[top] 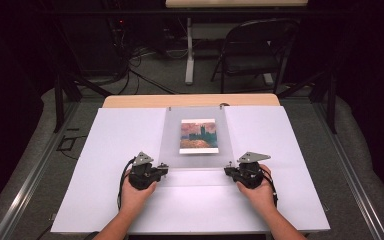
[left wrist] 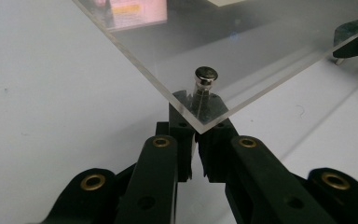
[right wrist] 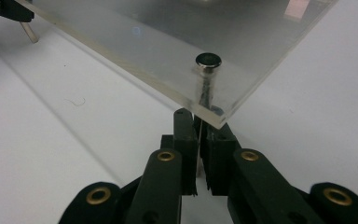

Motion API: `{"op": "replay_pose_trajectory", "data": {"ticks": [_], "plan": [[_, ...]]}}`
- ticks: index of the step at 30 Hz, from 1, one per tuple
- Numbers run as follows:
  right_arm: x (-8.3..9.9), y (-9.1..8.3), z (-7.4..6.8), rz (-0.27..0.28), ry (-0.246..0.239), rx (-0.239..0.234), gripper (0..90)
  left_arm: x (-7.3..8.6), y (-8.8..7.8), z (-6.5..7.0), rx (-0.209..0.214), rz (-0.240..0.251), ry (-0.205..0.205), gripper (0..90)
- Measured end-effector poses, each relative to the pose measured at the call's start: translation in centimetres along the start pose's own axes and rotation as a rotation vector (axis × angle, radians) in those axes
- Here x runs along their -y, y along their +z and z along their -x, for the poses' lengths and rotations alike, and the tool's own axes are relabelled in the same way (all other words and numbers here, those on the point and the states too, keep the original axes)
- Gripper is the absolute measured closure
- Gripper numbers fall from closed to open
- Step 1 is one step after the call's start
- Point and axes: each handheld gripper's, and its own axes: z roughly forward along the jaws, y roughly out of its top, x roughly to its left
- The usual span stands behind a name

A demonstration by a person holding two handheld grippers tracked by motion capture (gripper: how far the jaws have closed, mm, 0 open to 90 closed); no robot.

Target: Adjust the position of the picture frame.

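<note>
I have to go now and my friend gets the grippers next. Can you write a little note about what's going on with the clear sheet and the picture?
Left gripper: shut on the metal peg at the near left corner of the clear sheet.
Right gripper: shut on the peg at the near right corner.
The sheet lies over the painting card in the middle of the white table.
Done: both near pegs gripped.
Left: probably moving the sheet with both hands together; keep it level.
</note>
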Motion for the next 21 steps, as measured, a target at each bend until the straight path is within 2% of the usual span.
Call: {"op": "replay_pose_trajectory", "data": {"ticks": [11,14,17,19,21], "plan": [[0.03,0.00,0.00,0.004,0.002,0.002,84.1,0.13,0.00,0.05,0.000,0.019,-0.020,82.4],[0.02,-0.15,-0.10,0.000,0.023,-0.020,75.9,0.14,-0.19,0.14,0.009,0.040,-0.020,72.3],[0.05,-0.34,-0.46,-0.002,0.008,-0.015,68.6,0.34,-0.23,0.48,0.016,0.028,-0.006,62.2],[0.03,-0.45,-0.67,0.003,0.001,-0.007,59.8,0.50,-0.23,0.74,0.011,0.026,0.007,55.2],[0.05,-0.56,-0.85,0.001,-0.008,0.000,53.8,0.62,-0.27,0.92,-0.010,0.050,0.035,49.1]]}}
